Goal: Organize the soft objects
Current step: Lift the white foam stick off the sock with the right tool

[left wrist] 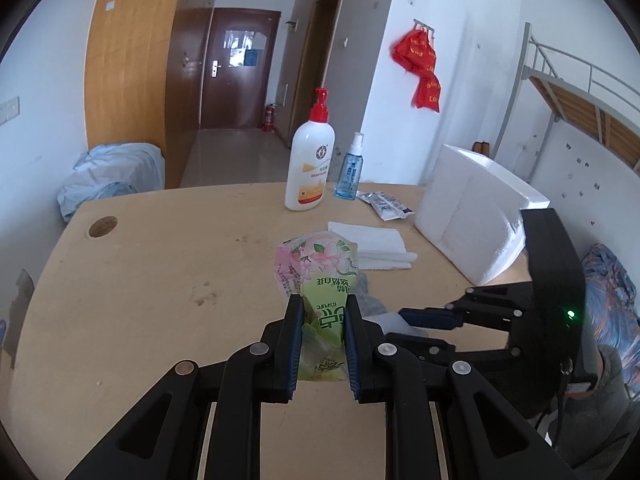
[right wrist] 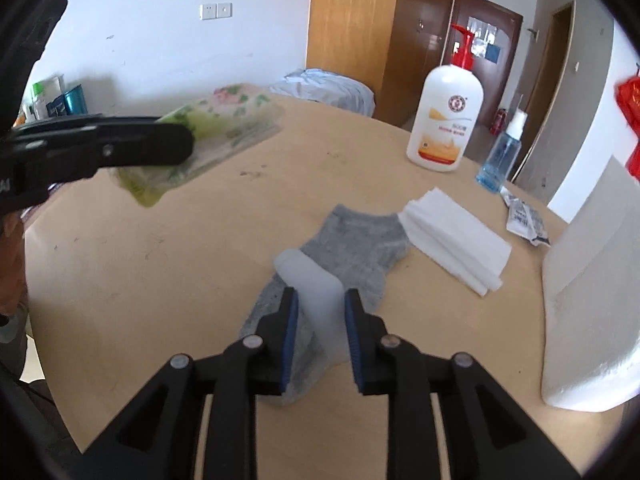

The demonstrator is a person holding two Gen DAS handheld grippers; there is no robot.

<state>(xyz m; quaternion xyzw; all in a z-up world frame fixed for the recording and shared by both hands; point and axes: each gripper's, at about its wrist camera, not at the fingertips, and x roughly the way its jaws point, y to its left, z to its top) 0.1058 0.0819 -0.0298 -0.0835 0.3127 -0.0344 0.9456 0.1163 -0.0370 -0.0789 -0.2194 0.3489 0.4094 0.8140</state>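
Observation:
My left gripper (left wrist: 323, 300) is shut on a green and pink floral tissue pack (left wrist: 316, 264) and holds it above the wooden table (left wrist: 160, 260). In the right wrist view the same pack (right wrist: 240, 116) hangs at the upper left. A soft white translucent piece (right wrist: 312, 280) lies on a grey sock (right wrist: 352, 240) spread flat on the table. My right gripper (right wrist: 321, 300) is low over the sock. Its jaws stand slightly apart on either side of the white piece, and the pads do not squeeze it.
A stack of folded white cloths (left wrist: 376, 244) lies right of the sock. Behind it stand a white pump bottle (left wrist: 310, 168) and a blue spray bottle (left wrist: 348, 172), with sachets (left wrist: 386, 204) beside them. A white foam box (left wrist: 472, 220) fills the right side.

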